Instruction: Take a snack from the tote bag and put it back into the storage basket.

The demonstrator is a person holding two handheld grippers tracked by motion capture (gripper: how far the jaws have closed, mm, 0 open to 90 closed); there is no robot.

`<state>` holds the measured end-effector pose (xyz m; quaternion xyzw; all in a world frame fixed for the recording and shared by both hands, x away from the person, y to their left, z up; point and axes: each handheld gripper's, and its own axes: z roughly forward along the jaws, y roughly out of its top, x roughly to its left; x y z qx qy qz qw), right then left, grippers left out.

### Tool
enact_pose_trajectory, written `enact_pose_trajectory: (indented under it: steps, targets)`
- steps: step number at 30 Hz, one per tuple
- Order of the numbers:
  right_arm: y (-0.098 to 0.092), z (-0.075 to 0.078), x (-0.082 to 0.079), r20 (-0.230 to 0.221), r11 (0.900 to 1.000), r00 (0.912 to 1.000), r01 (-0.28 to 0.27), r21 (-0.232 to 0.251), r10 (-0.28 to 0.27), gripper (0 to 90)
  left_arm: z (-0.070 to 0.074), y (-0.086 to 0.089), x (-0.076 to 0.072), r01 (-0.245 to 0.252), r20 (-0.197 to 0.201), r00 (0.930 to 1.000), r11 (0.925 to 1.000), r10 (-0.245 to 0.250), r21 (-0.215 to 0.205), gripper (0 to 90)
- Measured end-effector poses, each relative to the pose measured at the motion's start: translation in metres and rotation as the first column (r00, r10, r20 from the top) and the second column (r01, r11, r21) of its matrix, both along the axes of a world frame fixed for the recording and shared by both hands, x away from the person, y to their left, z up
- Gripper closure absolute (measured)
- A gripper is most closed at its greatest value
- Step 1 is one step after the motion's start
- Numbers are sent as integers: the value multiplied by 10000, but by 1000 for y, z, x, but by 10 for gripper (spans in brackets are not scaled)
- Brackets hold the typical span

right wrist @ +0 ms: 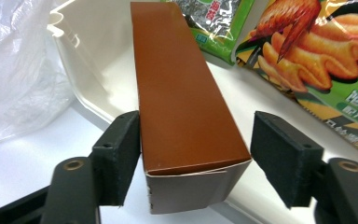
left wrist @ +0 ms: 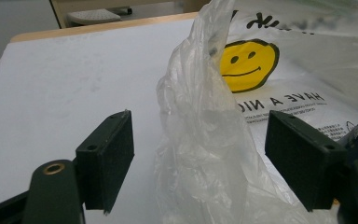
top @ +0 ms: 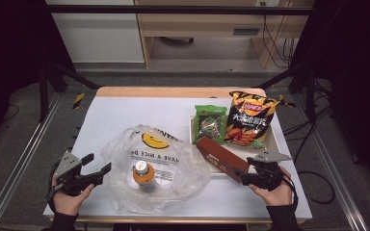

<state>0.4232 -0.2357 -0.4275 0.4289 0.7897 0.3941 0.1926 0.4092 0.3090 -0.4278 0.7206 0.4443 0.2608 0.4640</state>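
one brown box | between open right hand-held gripper jaws

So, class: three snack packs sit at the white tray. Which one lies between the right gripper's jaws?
The long brown box. It lies over the tray's near rim between the right gripper's jaws; the green packet and the orange chip bag lie farther back.

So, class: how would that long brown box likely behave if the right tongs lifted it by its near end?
The brown box looks like stiff card, so it should keep its shape. Gripped at one end, its long body may droop or swing. Its smooth sides could slip between the right tongs, whose jaws stand open around it.
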Motion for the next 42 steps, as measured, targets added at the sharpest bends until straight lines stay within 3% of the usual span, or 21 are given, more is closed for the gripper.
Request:
enact_pose_trajectory:
  steps: [15, 25, 32, 42]
  targets:
    - [-6, -6, 4, 362, 9975, 9968, 707, 30, -707, 339, -1, -1, 0, -32, -57, 10000, 10000, 31, -29, 233]
    - [-13, -4, 1, 4, 9908, 9913, 1315, -317, -1315, 359, -2, 0, 1, -54, -94, 9999, 10000, 54, -19, 234]
    - [-18, -9, 4, 443, 9839, 9841, 1741, -416, -1722, 464, -2, -1, 1, -35, -126, 9999, 10000, 35, -14, 234]
    - [-21, -19, 8, 683, 9743, 9740, 2195, -496, -2160, 573, -3, -1, 1, -33, -148, 9999, 10000, 32, -13, 234]
